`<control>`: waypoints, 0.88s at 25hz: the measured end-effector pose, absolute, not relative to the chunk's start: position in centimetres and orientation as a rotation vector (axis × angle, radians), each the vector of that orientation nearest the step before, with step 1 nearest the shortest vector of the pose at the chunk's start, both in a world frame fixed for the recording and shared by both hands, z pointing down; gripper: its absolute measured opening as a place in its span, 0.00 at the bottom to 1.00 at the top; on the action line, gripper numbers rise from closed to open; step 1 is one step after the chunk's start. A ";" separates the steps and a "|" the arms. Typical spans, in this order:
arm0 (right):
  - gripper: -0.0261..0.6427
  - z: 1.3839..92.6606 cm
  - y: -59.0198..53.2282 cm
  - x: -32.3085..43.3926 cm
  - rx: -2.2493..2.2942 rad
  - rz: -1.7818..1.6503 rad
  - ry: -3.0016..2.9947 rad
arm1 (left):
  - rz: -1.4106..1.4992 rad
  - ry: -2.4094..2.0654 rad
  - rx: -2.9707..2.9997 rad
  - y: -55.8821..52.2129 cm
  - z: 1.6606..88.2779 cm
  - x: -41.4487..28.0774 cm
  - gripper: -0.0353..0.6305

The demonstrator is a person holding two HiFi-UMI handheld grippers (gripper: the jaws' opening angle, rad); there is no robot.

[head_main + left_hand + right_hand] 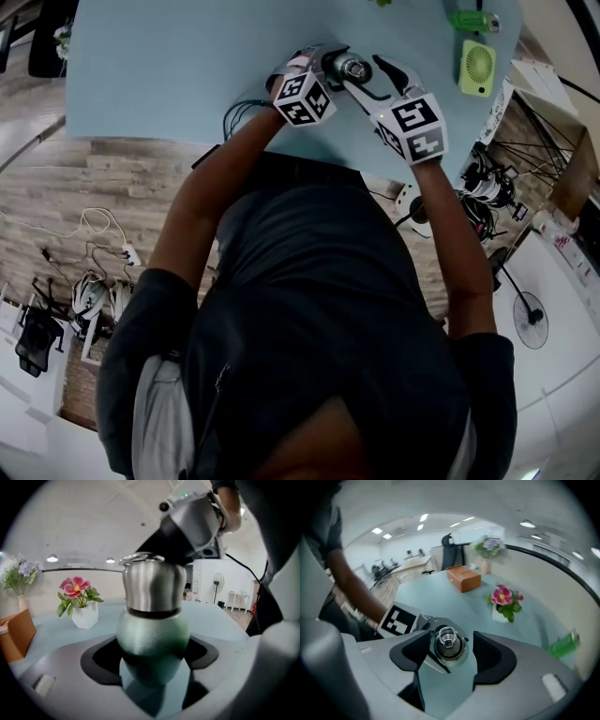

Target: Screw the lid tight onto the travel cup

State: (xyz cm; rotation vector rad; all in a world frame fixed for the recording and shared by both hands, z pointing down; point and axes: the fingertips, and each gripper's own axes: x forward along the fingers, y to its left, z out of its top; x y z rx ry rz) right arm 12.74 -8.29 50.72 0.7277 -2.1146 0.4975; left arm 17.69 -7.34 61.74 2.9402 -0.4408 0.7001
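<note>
The travel cup (152,637) has a matte green body and a steel lid (153,585) with a small ring on top. My left gripper (152,653) is shut on the green body, which stands upright on the pale blue table (169,75). Seen from above, the lid (450,644) lies between the black pads of my right gripper (451,651), a thin gap showing on each side. In the head view both grippers meet at the lid (352,67) near the table's front edge, the left gripper (328,64) beside the right gripper (375,80).
A white pot of pink flowers (502,613) and a brown box (464,579) stand farther back on the table. A small green fan (477,67) and a green bottle-like object (473,21) lie to the right. Cables trail off the table's near edge.
</note>
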 end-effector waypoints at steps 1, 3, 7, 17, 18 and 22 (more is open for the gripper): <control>0.44 50.4 -7.9 12.4 0.566 0.407 -2.102 | 0.701 -0.440 2.941 -7.3 61.7 17.7 0.68; 0.44 51.0 -6.6 12.1 0.230 0.221 -2.021 | 0.704 -0.442 2.943 -7.4 61.6 17.7 0.68; 0.44 53.0 -5.7 12.3 -0.196 -0.083 -1.800 | 0.706 -0.445 2.941 -7.3 61.6 17.6 0.68; 0.42 54.4 -5.6 12.4 -0.249 -0.130 -1.771 | 0.708 -0.445 2.947 -7.3 61.8 17.7 0.68; 0.42 54.3 -5.9 12.3 -0.163 -0.062 -1.811 | 0.708 -0.445 2.947 -7.3 61.8 17.7 0.68; 0.42 53.7 -7.4 12.3 0.388 0.409 -2.002 | 0.713 -0.448 2.946 -7.3 61.8 17.7 0.68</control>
